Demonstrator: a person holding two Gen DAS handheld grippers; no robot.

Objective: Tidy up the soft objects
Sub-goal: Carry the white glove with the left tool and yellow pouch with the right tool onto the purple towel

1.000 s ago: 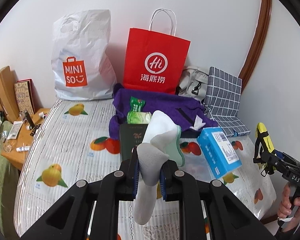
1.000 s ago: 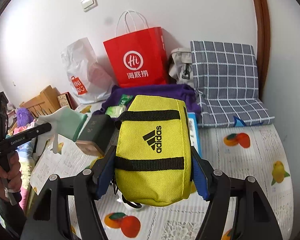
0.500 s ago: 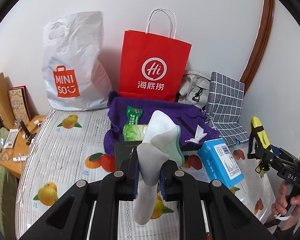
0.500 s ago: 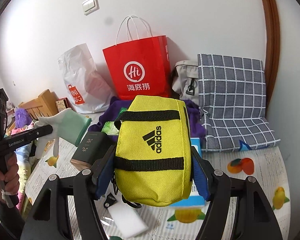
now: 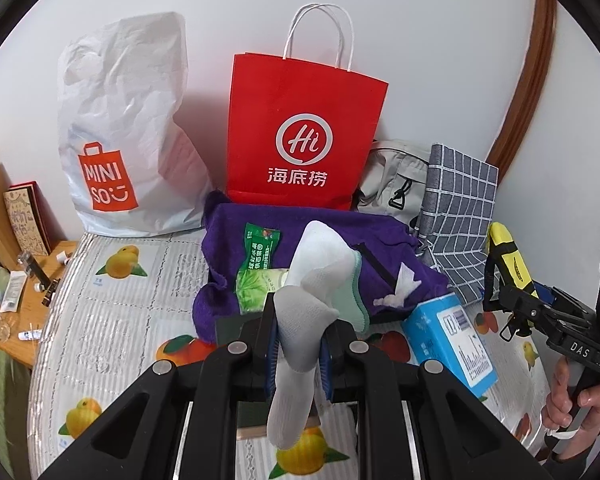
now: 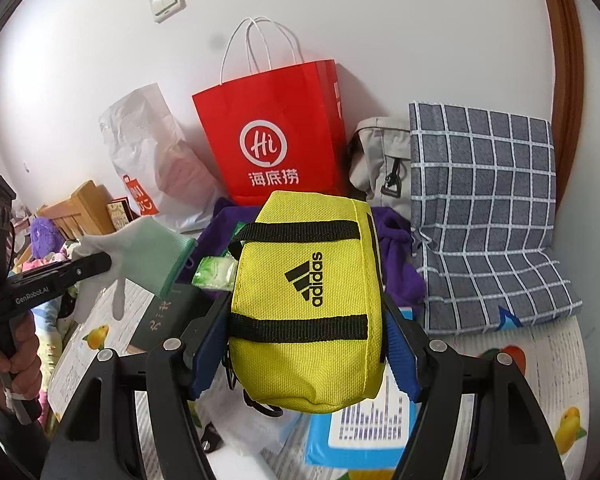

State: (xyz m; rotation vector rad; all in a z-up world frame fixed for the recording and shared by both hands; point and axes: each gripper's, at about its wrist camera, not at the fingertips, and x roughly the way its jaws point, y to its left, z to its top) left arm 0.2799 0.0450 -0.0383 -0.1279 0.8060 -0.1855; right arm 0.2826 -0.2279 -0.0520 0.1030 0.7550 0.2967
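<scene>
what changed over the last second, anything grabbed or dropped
Both claws moved in toward the red paper bag and purple cloth, which loom larger. Nothing was grabbed or dropped: the left claw still pinches the glove, and the right claw still clamps the yellow pouch.
</scene>
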